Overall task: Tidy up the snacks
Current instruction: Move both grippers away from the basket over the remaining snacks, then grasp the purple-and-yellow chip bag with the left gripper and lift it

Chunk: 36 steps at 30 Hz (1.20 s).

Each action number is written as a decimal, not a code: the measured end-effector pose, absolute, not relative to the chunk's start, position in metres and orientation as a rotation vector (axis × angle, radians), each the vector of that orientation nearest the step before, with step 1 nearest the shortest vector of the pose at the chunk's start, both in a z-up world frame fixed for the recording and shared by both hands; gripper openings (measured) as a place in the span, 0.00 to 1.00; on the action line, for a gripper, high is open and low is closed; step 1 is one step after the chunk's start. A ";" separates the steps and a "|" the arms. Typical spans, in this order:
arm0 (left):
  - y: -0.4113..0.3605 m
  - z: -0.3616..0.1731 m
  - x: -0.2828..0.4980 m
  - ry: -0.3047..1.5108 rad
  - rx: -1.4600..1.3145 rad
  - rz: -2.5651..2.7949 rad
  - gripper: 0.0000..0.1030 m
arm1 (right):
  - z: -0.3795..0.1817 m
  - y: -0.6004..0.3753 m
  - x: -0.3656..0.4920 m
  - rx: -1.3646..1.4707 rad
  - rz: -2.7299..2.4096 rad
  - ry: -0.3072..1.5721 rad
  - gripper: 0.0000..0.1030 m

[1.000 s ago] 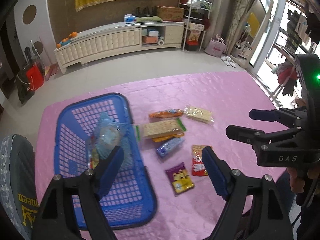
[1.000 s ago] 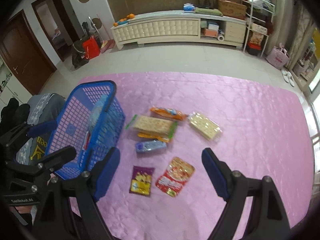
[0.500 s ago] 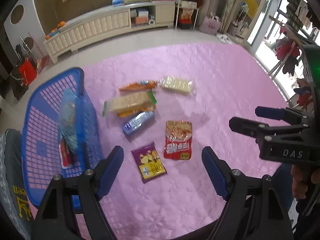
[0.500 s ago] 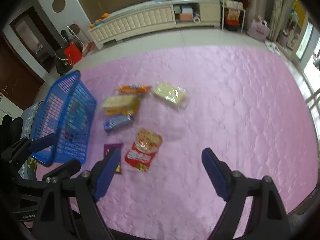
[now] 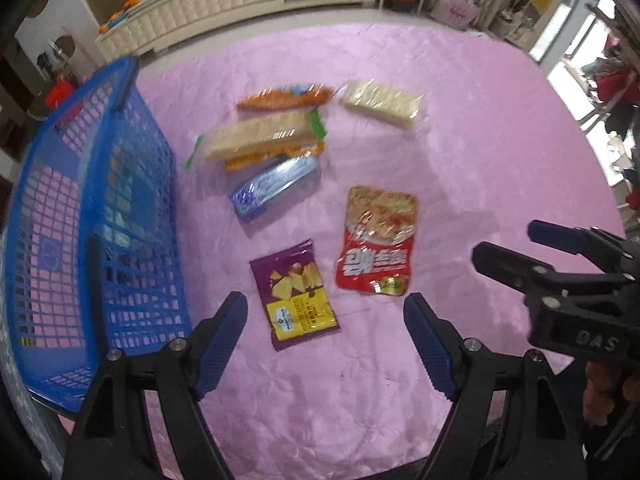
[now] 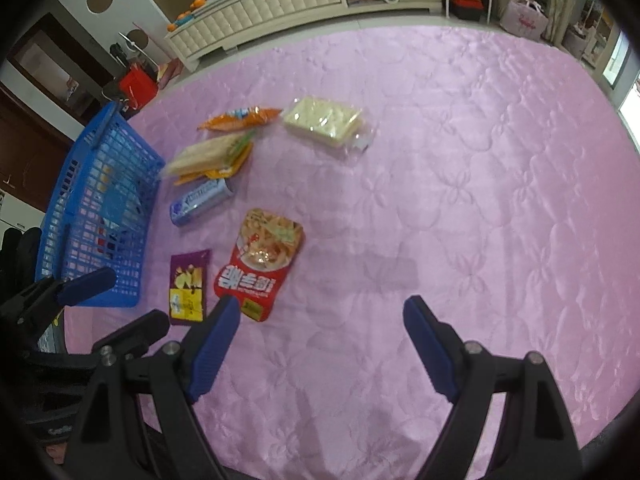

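From the left wrist, a pink quilted cloth covered the table, with a cream sideboard behind. The left gripper stood wide and empty over the purple snack packet; the red pouch lay just beside it, and the blue basket sat at the left.

From the right wrist, the right gripper gaped wide over bare cloth, holding nothing, with the red pouch by its left finger. The crackers lay farther off.
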<state>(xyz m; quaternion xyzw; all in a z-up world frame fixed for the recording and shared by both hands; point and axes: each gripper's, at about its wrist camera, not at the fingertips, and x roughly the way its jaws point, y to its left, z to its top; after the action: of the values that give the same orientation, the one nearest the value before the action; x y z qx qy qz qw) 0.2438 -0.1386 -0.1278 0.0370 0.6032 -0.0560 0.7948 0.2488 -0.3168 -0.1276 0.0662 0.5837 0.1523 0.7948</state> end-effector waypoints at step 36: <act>-0.092 -0.224 0.272 1.387 0.018 -0.066 0.46 | -0.158 -0.320 0.262 0.156 0.315 1.333 0.84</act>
<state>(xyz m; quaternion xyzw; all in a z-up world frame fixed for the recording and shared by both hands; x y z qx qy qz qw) 0.2717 -0.0916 -0.2241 0.0085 0.6389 -0.0305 0.7686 0.2617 -0.3203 -0.1582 0.0719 0.6151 0.1453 0.7716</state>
